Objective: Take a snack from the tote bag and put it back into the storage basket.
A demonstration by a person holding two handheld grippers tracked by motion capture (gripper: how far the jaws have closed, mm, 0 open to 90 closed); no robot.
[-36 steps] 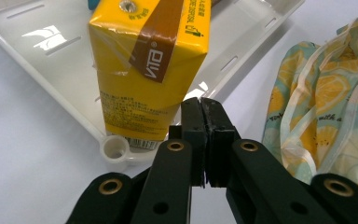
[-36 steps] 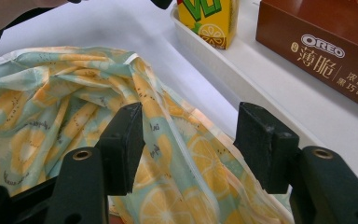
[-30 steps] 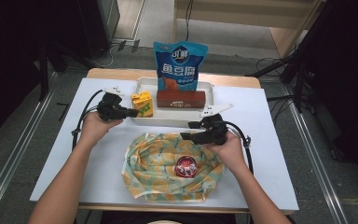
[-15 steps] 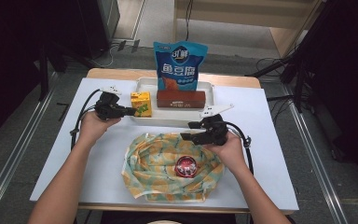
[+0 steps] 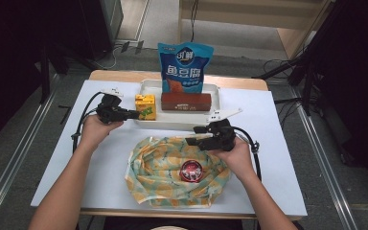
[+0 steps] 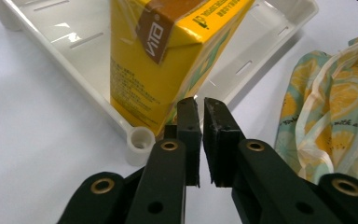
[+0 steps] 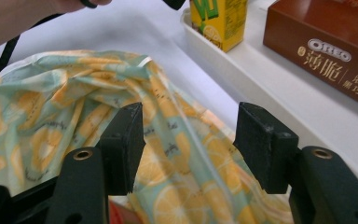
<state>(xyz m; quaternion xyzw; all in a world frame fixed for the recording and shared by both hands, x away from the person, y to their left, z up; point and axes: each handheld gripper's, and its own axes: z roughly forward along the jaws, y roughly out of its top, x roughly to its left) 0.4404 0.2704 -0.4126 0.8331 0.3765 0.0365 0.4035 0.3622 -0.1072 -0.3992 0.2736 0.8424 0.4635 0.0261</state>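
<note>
My left gripper (image 5: 136, 114) (image 6: 202, 105) points at the front left corner of the white tray (image 5: 182, 123) (image 6: 74, 60), just short of the yellow juice carton (image 5: 145, 105) (image 6: 158, 60) standing in it. Its jaws have just been opening; only a narrow gap shows and nothing is between them. My right gripper (image 5: 194, 136) (image 7: 189, 126) hovers open over the far right edge of a crumpled lemon-print cloth (image 5: 163, 167) (image 7: 74, 102). A fold of the cloth lies below its wide jaws, untouched by the pads. A red round item (image 5: 190, 171) rests on the cloth.
A brown Oreo box (image 5: 186, 101) (image 7: 326, 56) lies in the tray beside the carton. A blue snack bag (image 5: 184, 67) stands upright at the tray's back. Black cables trail from both grippers across the white tabletop (image 5: 278, 143).
</note>
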